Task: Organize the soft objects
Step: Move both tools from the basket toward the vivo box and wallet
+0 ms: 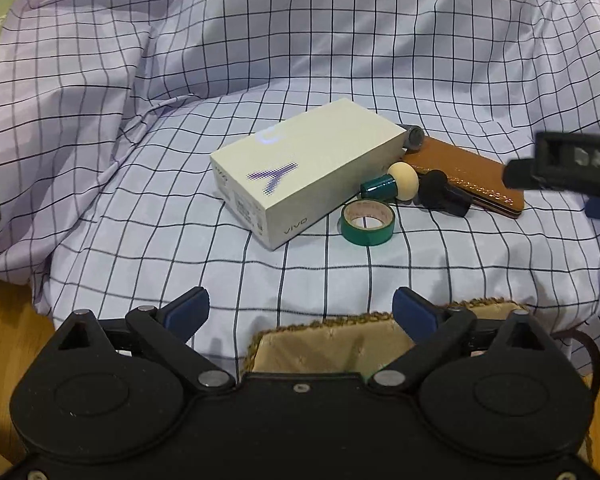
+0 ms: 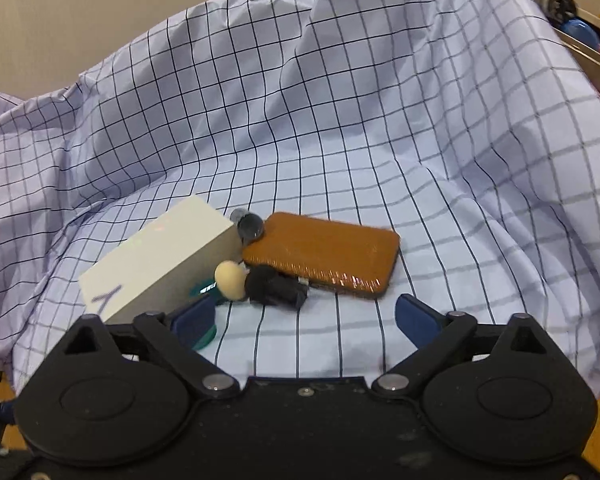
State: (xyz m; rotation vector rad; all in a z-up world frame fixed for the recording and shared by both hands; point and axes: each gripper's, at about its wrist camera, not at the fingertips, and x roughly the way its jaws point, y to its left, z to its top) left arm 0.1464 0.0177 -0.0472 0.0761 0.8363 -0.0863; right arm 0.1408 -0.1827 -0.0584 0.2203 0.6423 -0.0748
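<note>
Left gripper (image 1: 300, 312): we hold it spread wide and empty, over the near hem.
Right gripper (image 2: 304, 320): apart, nothing between.
Checked cloth (image 1: 260, 60): draped, bunched far left, bearing a white box (image 1: 300, 168), brown wallet (image 1: 464, 174) and green tape roll (image 1: 367, 224) mid-scene.
Advice: we'd clear the clutter first, then pinch both near corners evenly.

Both cameras sit behind their own fingers, angled down onto a checked cloth (image 1: 380, 60) from close by. The left view faces the white box (image 1: 308, 168) from its front left; the right view looks from further right, nearer the brown case (image 2: 324, 254). Both share box, case and cloth
</note>
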